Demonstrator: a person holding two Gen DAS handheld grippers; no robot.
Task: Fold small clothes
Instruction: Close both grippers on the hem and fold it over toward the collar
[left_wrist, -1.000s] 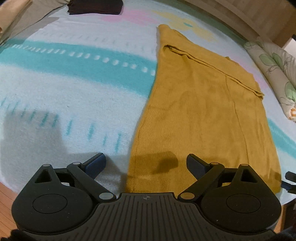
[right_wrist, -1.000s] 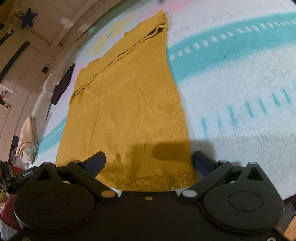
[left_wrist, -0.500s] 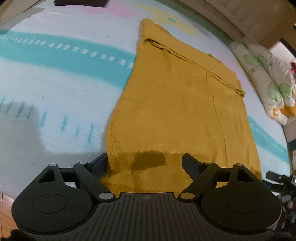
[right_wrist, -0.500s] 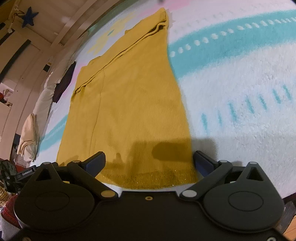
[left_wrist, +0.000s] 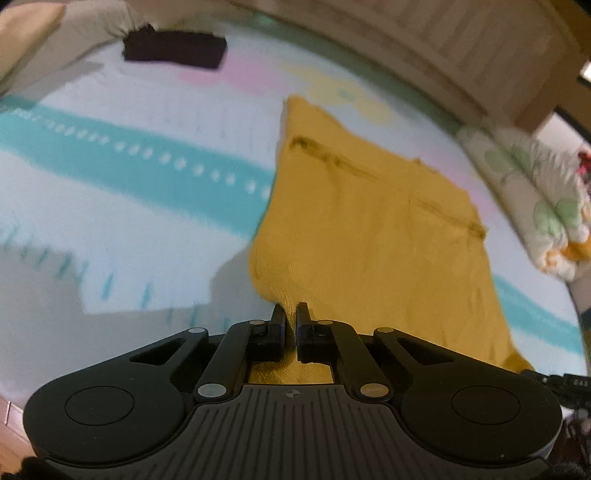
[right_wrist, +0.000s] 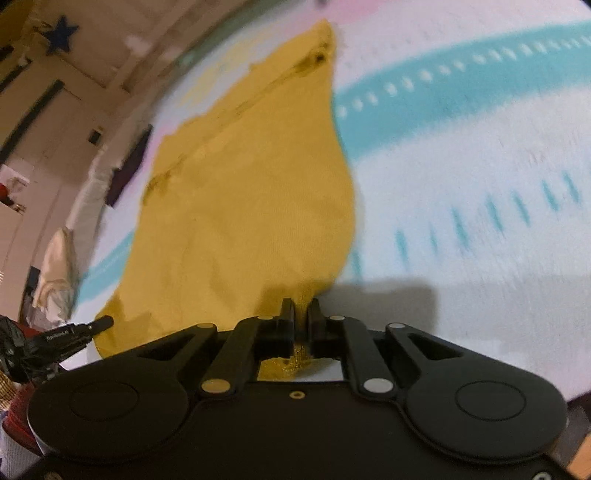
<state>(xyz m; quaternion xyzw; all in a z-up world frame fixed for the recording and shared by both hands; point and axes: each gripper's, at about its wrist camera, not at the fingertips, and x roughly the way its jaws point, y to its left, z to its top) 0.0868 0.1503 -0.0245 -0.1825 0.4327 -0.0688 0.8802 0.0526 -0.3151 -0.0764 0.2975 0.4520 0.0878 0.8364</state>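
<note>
Mustard-yellow knitwear (left_wrist: 369, 229) lay spread on a bed, over a fleecy blanket (left_wrist: 110, 206) of white with teal bands and dashes and patches of pink. The garment ran away from both claws toward twelve o'clock, its far end folded over on itself, with a dark seam line showing across it.

The left claw (left_wrist: 293, 314) was pinched tight on the near hem at the garment's left corner. A ridge of yellow knit stood up between its black fingers (left_wrist: 277, 314), and the cloth there was pulled up into a small peak off the blanket, with a grey shadow lying under it at about nine o'clock.

The right claw (right_wrist: 302, 310) was clamped the same way on the hem's other corner, a narrow bunch of yellow squeezed between its fingers (right_wrist: 287, 310) and a bit of glittery hem showing behind them. From that view the garment (right_wrist: 240, 206) widened out toward eleven o'clock, its right edge curving against the blanket (right_wrist: 461, 177).

Off at ten o'clock from the left claw, near the head of the bed, sat a dark folded cloth (left_wrist: 173, 50). At about two o'clock a floral pillow (left_wrist: 535, 206) lay along the bed's edge. Both views were blurred, so finer detail of the knit was hard to make out.
</note>
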